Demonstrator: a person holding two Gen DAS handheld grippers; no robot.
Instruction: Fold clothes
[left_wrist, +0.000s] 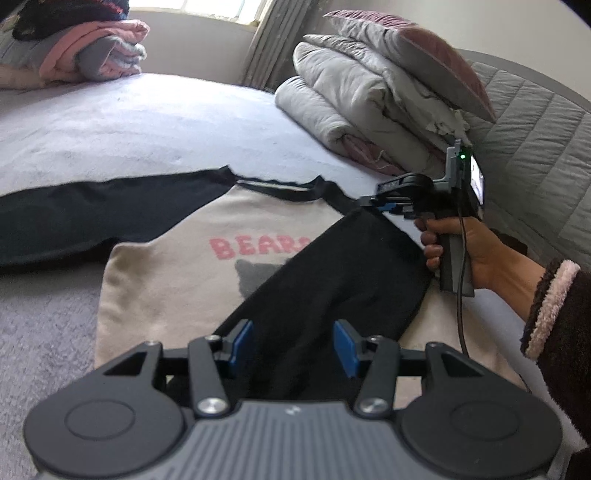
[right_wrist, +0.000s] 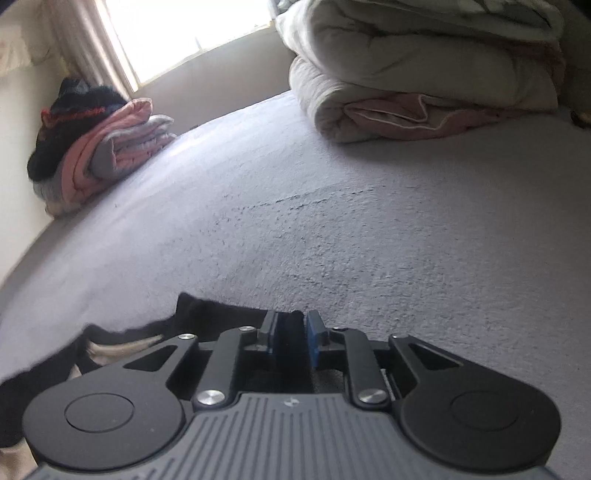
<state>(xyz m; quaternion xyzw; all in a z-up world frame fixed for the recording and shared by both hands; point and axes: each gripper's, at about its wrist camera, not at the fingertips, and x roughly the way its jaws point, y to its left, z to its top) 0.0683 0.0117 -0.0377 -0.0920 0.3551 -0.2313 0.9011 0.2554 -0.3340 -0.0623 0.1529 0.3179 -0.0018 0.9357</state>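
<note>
A cream sweatshirt (left_wrist: 166, 280) with black sleeves and pink "BEARS" lettering lies flat on the bed. Its right black sleeve (left_wrist: 332, 280) is folded across the chest. My left gripper (left_wrist: 293, 345) is open, its blue pads on either side of that sleeve's lower end. My right gripper (left_wrist: 364, 202) is shut on the black fabric at the sleeve's shoulder end. In the right wrist view the right gripper (right_wrist: 290, 332) pinches black sleeve cloth (right_wrist: 207, 317) between its pads. The left sleeve (left_wrist: 92, 218) lies spread out to the left.
The bed is covered by a lilac sheet (right_wrist: 332, 229). A stack of folded grey duvets and a pillow (left_wrist: 380, 92) stands at the far right by the quilted headboard (left_wrist: 532, 147). A pile of pink and dark clothes (left_wrist: 85, 48) sits far left.
</note>
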